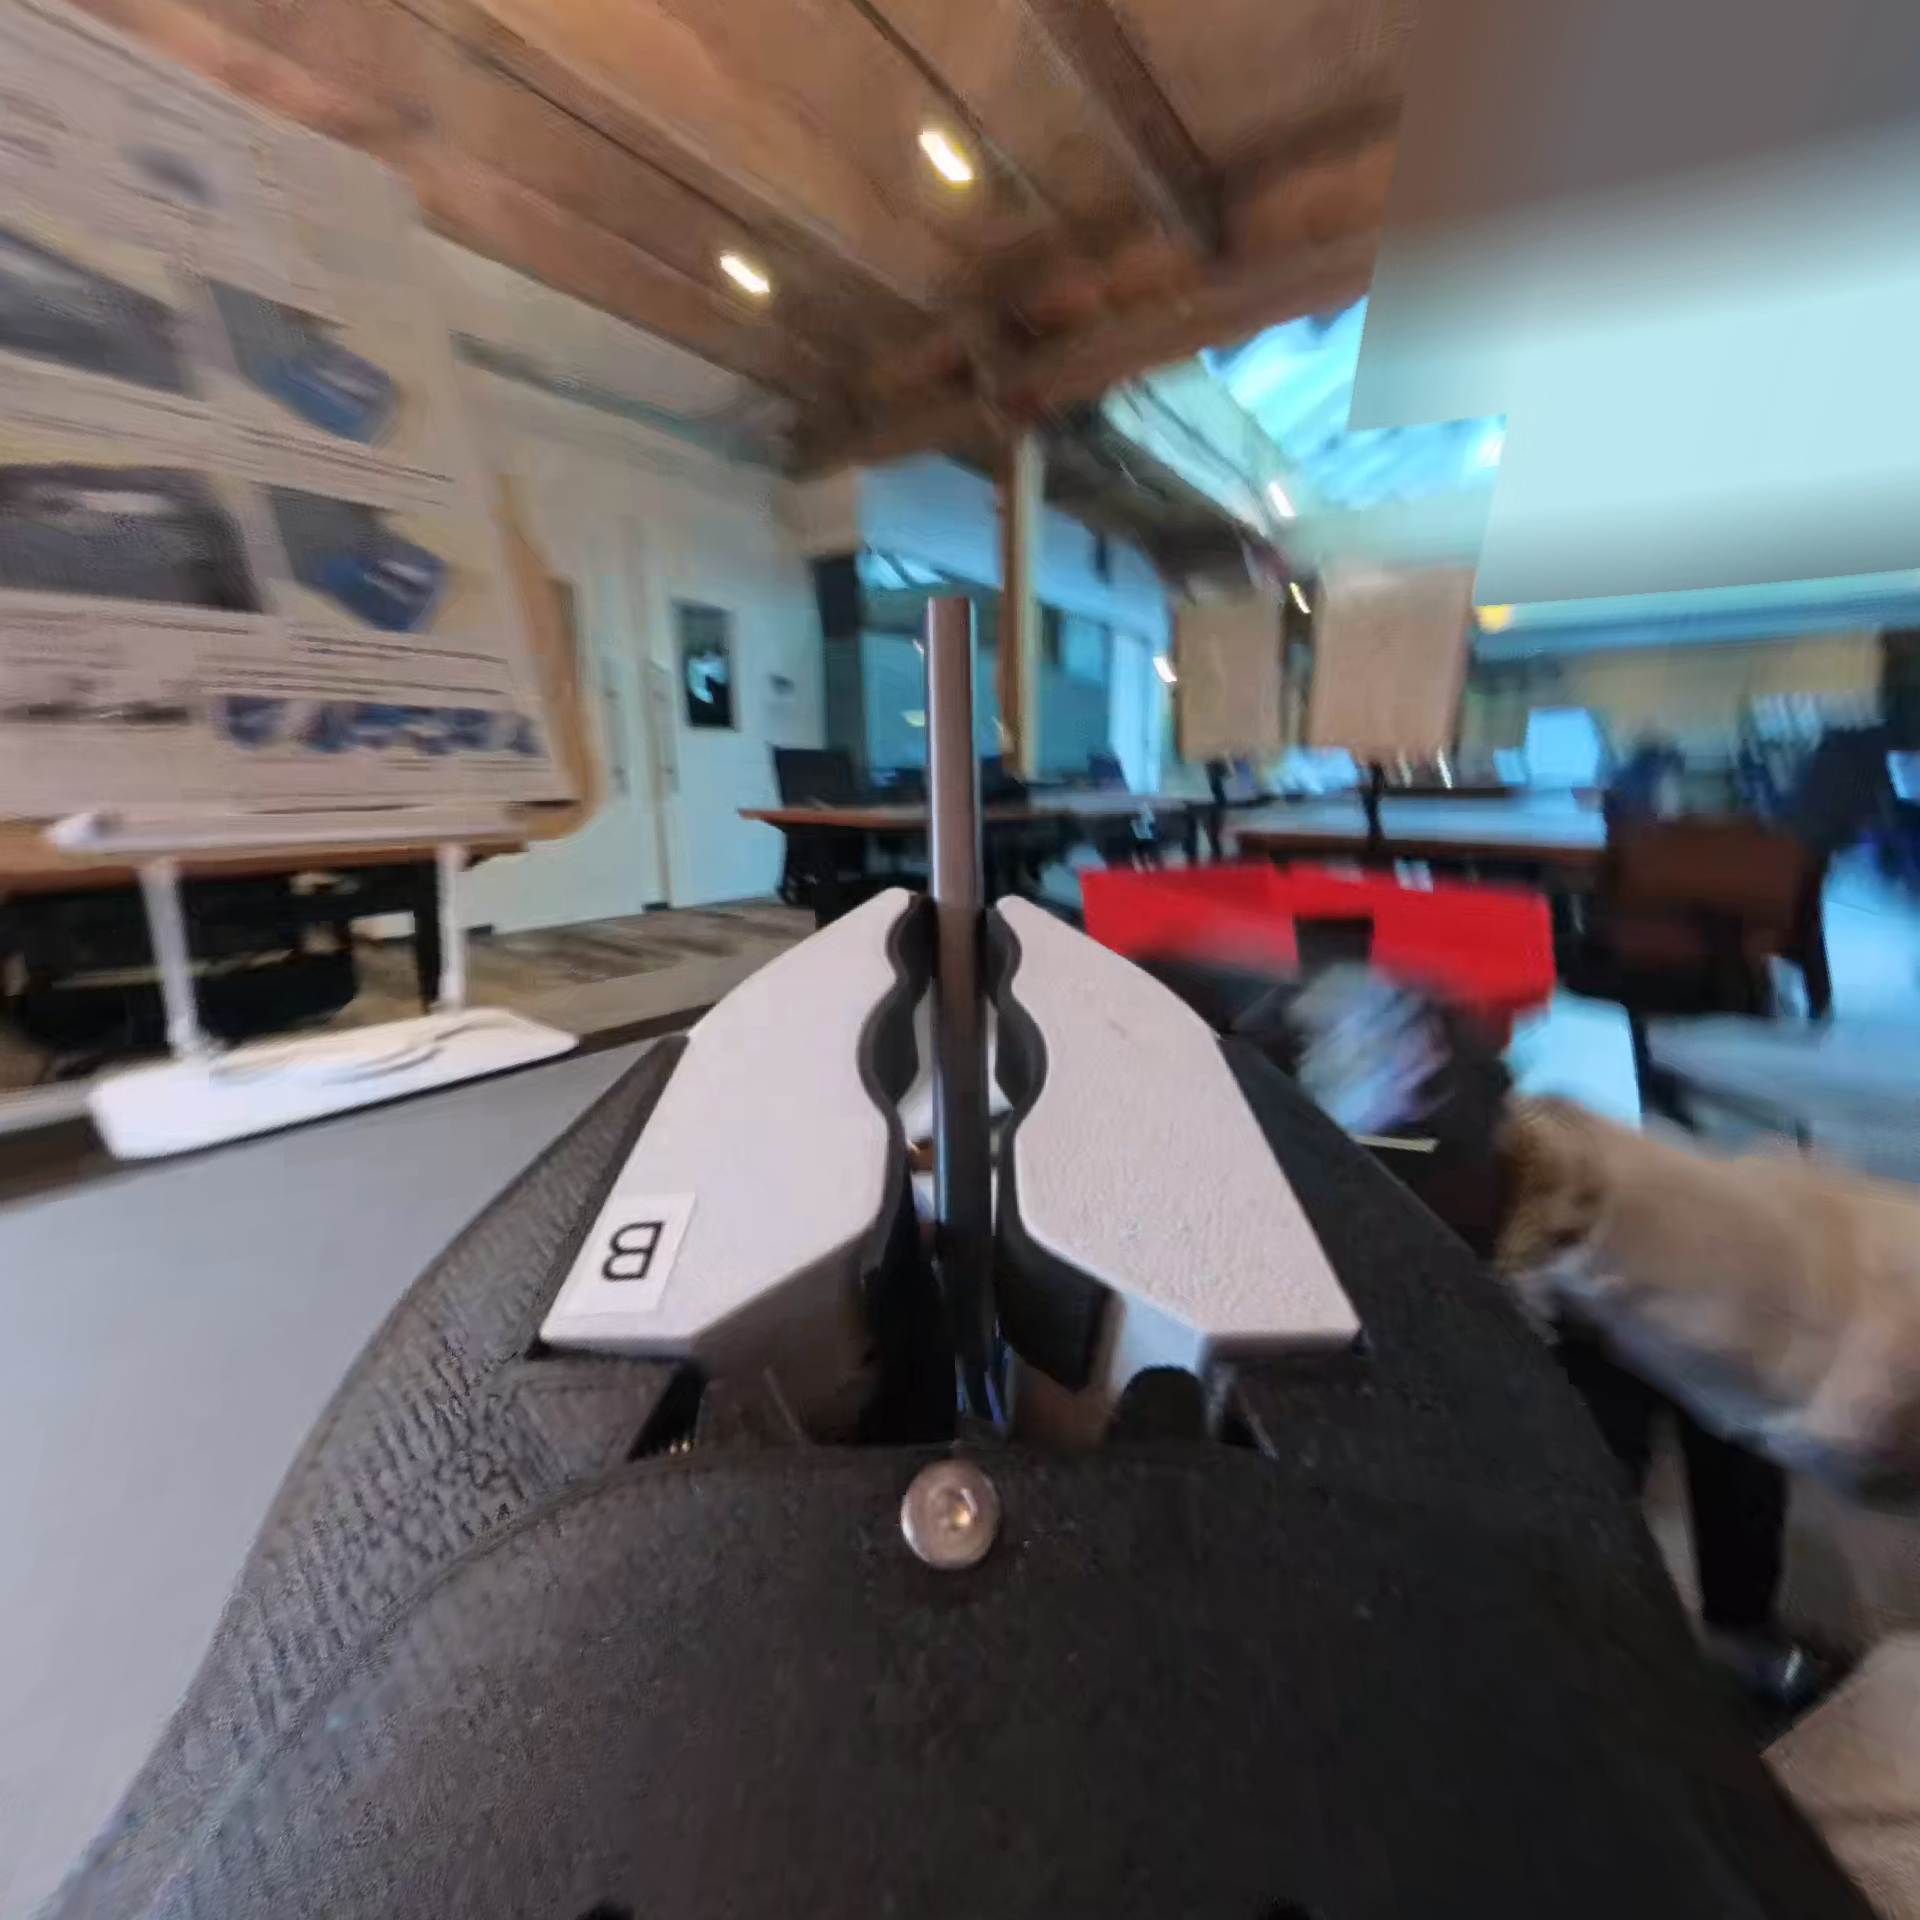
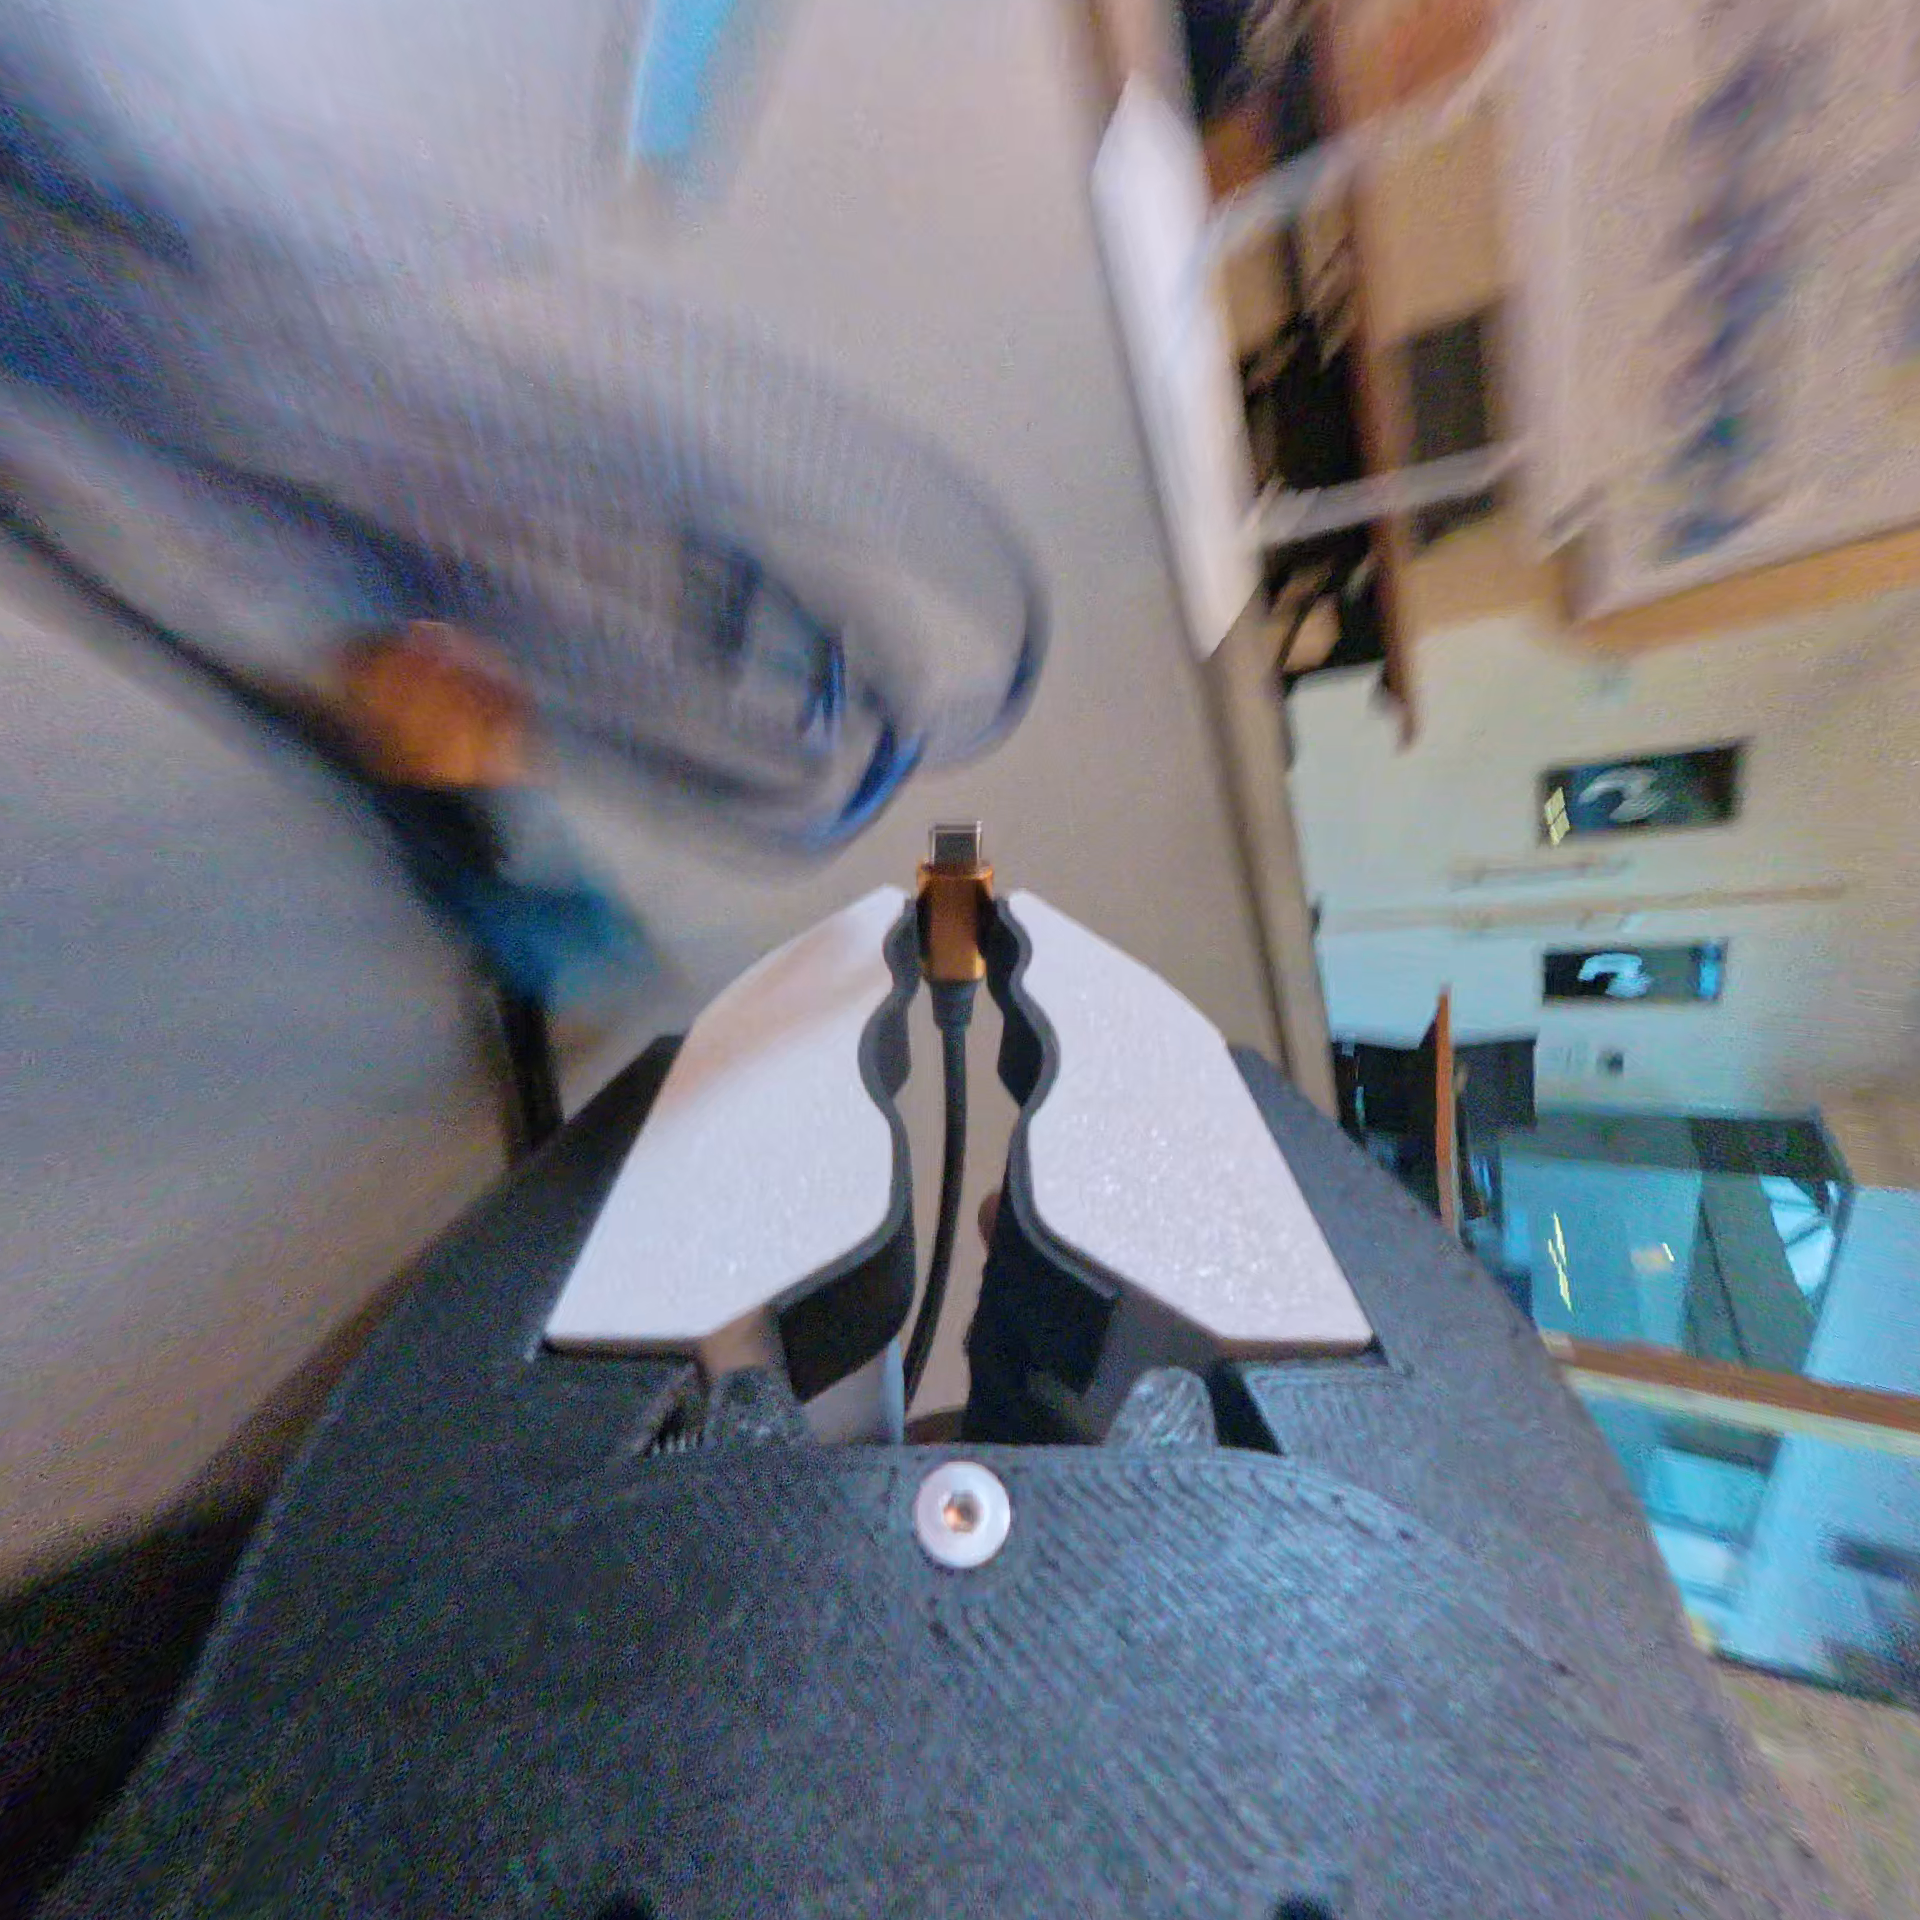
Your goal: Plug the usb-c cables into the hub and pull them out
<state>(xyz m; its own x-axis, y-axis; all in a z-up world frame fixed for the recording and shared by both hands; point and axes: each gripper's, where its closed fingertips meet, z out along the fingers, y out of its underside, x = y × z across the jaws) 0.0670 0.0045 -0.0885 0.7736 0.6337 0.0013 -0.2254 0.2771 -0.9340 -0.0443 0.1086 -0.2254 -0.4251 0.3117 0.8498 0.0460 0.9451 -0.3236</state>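
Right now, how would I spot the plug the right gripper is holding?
Look at the right gripper, with its two pale grey fingers meeting at the tips. Pinched between those tips is the usb-c plug. It has a shiny orange collar, a small silver tip poking out, and a thin black cable trailing back.

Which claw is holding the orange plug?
The right claw pinches the orange plug. The left claw grips a thin grey hub instead.

A thin grey slab, probably the hub [image 1: 952, 769], stands edge-on; the orange-collared usb-c cable [image 2: 953, 930] points forward.
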